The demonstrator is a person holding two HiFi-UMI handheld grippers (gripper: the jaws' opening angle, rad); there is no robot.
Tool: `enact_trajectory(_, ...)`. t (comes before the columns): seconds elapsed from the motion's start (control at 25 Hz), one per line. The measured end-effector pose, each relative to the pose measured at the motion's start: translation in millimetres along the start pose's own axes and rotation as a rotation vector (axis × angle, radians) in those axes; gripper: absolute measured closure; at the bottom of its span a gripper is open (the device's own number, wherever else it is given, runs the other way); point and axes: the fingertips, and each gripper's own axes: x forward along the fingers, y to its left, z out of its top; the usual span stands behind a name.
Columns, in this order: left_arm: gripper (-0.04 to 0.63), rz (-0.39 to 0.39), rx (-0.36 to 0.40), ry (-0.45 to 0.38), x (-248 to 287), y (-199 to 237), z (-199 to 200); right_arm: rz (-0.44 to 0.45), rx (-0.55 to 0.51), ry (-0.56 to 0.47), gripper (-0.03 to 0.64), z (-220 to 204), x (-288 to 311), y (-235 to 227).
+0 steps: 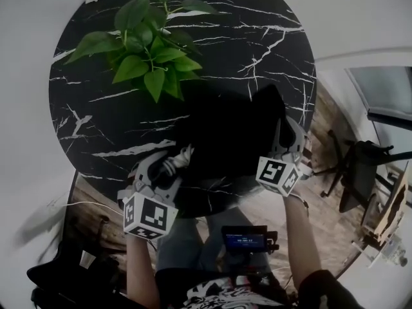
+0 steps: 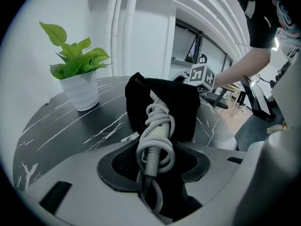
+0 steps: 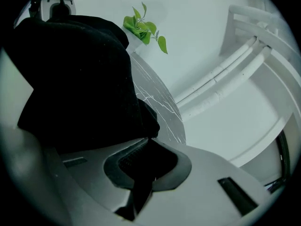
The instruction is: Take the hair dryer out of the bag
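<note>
On the counter (image 1: 257, 37), left claw (image 2: 153, 161) pinches the dryer's coiled cord (image 2: 157, 121) poking from the bag (image 2: 183, 107); right claw (image 3: 141, 173) pinches bag cloth. Pulling might uncoil the cord, leaving the dryer inside.

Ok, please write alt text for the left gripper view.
The left gripper holds a coiled white cord that comes out of a black bag on a dark marble table. A potted plant stands farther back at the left.

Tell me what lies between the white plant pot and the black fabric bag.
Only bare black marble tabletop separates the white ribbed plant pot from the soft black fabric bag; the left gripper view shows this.
</note>
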Motion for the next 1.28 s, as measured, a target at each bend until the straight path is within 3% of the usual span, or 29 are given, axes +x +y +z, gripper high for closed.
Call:
enact_trajectory(0.16, 0.394, -0.008, -0.009, 0.005, -1, -1, -2, -0.032, -0.042, 0.014, 0.595, 1, -2, 0)
enact_trajectory(0.92, 0.394, -0.031, -0.017, 0.024, -16, 6, -14, -0.035, -0.051, 0.015, 0.595, -2, -2, 2)
enact_trajectory(1.28, 0.394, -0.037, 0.025, 0.02, -22, 14, -19, -0.042, -0.039, 0.001, 0.595, 1, -1, 1)
